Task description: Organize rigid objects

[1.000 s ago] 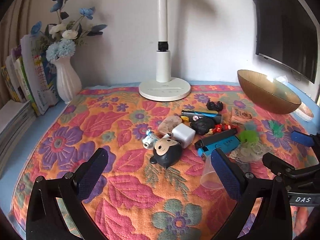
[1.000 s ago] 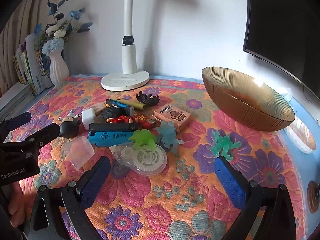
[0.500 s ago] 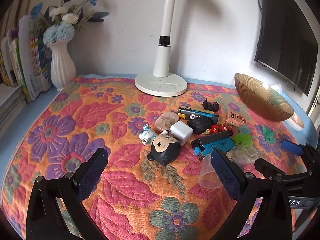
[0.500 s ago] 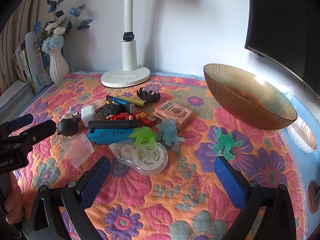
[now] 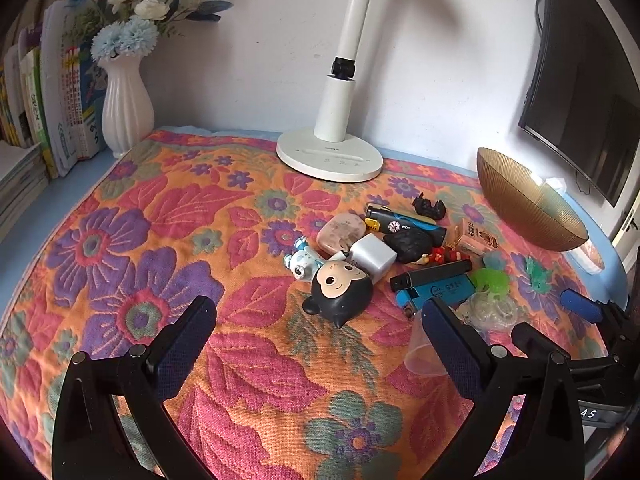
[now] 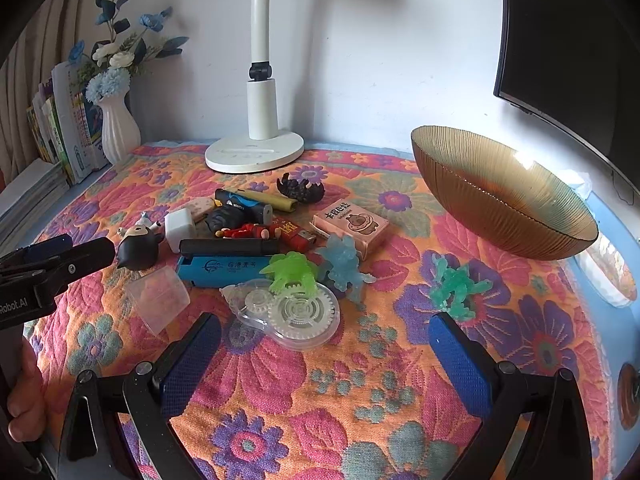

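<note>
A pile of small rigid objects lies mid-cloth: a black monkey-head figure (image 5: 340, 290), a white charger cube (image 5: 372, 258), a blue lighter (image 6: 224, 267), a pink card box (image 6: 350, 226), a clear tape dispenser (image 6: 294, 314), a clear plastic cup (image 6: 158, 298) and green figures (image 6: 454, 284). A ribbed amber bowl (image 6: 500, 196) stands at the right. My left gripper (image 5: 316, 346) is open and empty, hovering short of the monkey head. My right gripper (image 6: 324, 360) is open and empty, hovering just short of the tape dispenser.
A white lamp base (image 5: 330, 156) stands at the back centre. A white vase with flowers (image 5: 126, 108) and upright books (image 5: 48, 92) are at the back left. A dark monitor (image 6: 568, 64) hangs at the right. The floral cloth (image 5: 160, 220) covers the table.
Both grippers have drifted slightly, the left view rising and tilting. Both stay open and empty. The objects have not moved.
</note>
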The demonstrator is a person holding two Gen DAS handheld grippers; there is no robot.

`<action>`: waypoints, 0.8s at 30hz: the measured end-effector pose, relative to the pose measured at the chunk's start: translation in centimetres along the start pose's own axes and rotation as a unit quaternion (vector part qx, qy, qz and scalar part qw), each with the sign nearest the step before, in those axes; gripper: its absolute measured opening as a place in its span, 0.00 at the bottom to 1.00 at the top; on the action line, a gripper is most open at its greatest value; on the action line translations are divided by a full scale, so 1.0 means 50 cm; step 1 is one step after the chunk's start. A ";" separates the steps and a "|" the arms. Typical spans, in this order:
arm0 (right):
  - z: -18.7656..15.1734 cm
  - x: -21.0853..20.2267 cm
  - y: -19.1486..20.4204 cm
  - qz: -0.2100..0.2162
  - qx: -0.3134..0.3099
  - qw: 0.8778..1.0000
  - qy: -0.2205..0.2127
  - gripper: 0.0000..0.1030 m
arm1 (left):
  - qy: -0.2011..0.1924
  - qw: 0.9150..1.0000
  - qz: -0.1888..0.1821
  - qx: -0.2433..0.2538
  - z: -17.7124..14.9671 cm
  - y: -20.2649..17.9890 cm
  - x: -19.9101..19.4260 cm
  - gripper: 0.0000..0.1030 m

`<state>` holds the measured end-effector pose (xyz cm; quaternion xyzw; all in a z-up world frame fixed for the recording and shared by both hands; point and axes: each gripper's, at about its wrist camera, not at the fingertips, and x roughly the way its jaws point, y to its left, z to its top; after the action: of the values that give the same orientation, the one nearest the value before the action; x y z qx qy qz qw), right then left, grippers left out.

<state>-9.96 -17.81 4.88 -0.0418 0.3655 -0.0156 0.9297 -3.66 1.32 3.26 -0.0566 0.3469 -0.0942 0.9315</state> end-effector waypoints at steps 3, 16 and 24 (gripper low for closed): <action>-0.001 0.001 0.000 0.002 -0.001 1.000 0.002 1.00 | 0.006 1.000 -0.003 -0.007 0.001 0.006 0.004 0.99; 0.001 0.000 0.004 0.002 -0.005 1.000 -0.002 1.00 | 0.016 1.000 0.001 -0.010 0.002 0.008 0.011 0.99; -0.001 -0.009 0.016 -0.001 -0.024 1.000 -0.015 1.00 | 0.047 0.998 0.004 -0.028 0.002 0.022 0.032 0.99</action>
<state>-10.33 -16.97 5.08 -0.0642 0.3519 -0.0071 0.9338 -2.25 2.05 2.14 -0.0768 0.3933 -0.0832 0.9124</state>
